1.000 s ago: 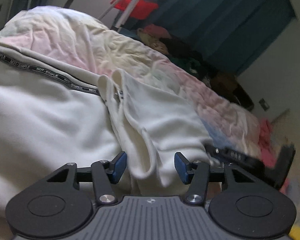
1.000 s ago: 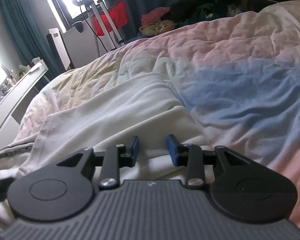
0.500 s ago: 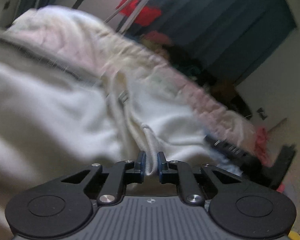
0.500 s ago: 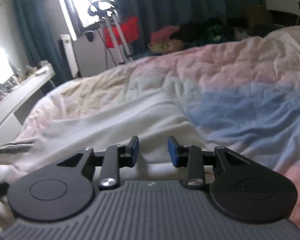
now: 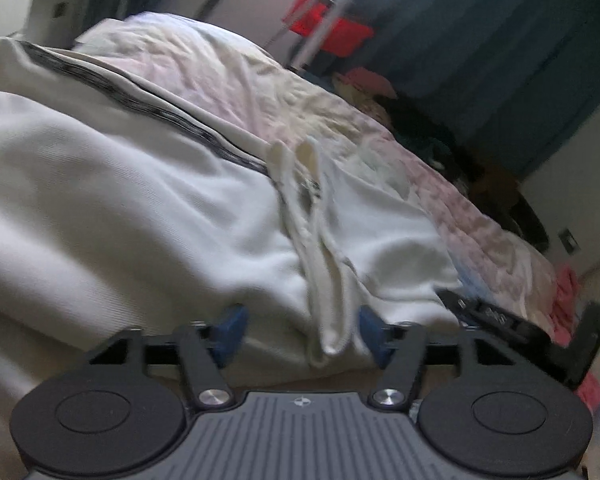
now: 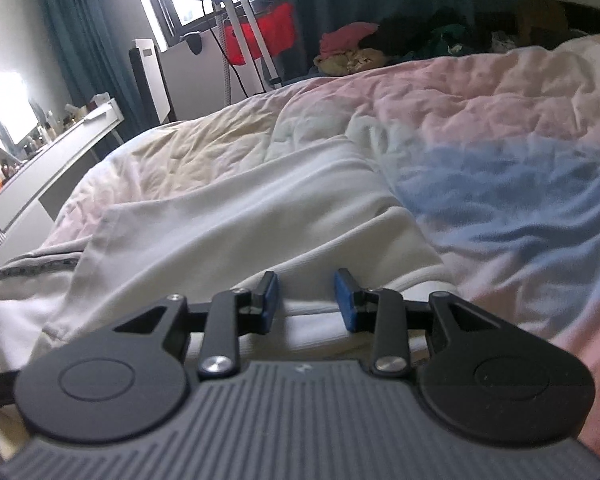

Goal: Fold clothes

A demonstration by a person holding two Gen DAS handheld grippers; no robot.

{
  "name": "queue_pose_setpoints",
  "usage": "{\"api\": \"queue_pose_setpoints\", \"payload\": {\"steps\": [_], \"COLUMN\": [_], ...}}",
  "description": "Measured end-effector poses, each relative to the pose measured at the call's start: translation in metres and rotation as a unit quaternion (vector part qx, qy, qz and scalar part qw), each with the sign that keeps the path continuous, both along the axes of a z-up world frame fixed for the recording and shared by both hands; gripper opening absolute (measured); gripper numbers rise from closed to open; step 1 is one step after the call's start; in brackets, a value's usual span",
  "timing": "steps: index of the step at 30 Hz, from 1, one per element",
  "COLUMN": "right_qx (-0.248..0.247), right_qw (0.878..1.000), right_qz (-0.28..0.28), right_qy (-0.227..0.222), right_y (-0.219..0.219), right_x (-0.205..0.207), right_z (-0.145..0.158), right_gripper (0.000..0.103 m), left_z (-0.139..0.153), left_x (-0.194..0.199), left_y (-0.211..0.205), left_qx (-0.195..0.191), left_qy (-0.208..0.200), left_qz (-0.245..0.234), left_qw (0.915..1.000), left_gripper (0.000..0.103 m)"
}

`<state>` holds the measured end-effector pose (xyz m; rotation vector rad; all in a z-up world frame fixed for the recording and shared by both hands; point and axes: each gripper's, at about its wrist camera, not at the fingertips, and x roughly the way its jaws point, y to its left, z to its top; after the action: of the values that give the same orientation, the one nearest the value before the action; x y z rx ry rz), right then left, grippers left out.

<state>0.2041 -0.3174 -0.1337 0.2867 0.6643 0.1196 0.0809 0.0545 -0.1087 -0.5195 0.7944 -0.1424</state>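
Left gripper (image 5: 300,334): jaws are opening, wide apart; a ridge of cream fabric with a white drawstring cord (image 5: 332,320) sits between the blue pads (image 5: 230,326), nearer the right pad, but is not seen pinched. Right gripper (image 6: 306,300): jaws are set partly apart, level with the hem of the same garment; cloth lies under and between the pads, contact cannot be confirmed, so no grip is claimed.

Task item: a cream-white knit garment with a black-and-white lettered tape stripe (image 5: 140,184) is spread on a crumpled pastel pink, yellow and blue quilt (image 6: 500,152) on the bed. In the left view it is bunched into a mound, with the stripe (image 5: 136,100) running diagonally across the top. In the right view a flatter panel is seen, ending in a rolled hem just ahead of the pads. The right gripper's black body is seen at the right edge of the left view.

Progress, judged: early. A loose pile, not a neat rectangle; no crisp fold line is visible. Smoothing and the main folds are left.

Versus the earlier frames: the left jaws were clamped on the cord ridge half a second ago and are now released; the ridge stays raised. The left view is shifted sideways a little. The right gripper and its cloth are essentially unchanged.
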Motion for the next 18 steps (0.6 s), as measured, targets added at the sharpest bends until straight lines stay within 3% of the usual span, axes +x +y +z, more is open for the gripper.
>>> {"api": "queue_pose_setpoints", "payload": {"steps": [4,7,10,15,18], "right_qx": [0.001,0.005,0.014,0.021,0.025], "right_qw": [1.000,1.000,1.000,1.000,1.000], "right_qz": [0.000,-0.001,-0.004,-0.006,-0.007], "right_qy": [0.002,0.003,0.005,0.008,0.009], "right_y": [-0.001,-0.003,-0.004,-0.007,-0.008], "right_x": [-0.005,-0.006,-0.006,-0.009,-0.012], "right_z": [0.005,0.005,0.006,0.006,0.007], "right_gripper": [0.035,0.035,0.035,0.035,0.035], "left_z": [0.019,0.036,0.047,0.023,0.002], "left_x": [-0.011,-0.021,-0.029,-0.028,-0.025], "left_y": [0.030,0.065,0.104,0.159,0.176], "left_qx": [0.006,0.009,0.009,-0.104,-0.133], "left_qy": [0.020,0.044,0.077,0.141,0.155], "left_qz": [0.053,0.112,0.198,0.278,0.298], "left_qw": [0.9984,0.9927,0.9771,0.9444,0.9324], "left_gripper": [0.081,0.084,0.091,0.092,0.091]}}
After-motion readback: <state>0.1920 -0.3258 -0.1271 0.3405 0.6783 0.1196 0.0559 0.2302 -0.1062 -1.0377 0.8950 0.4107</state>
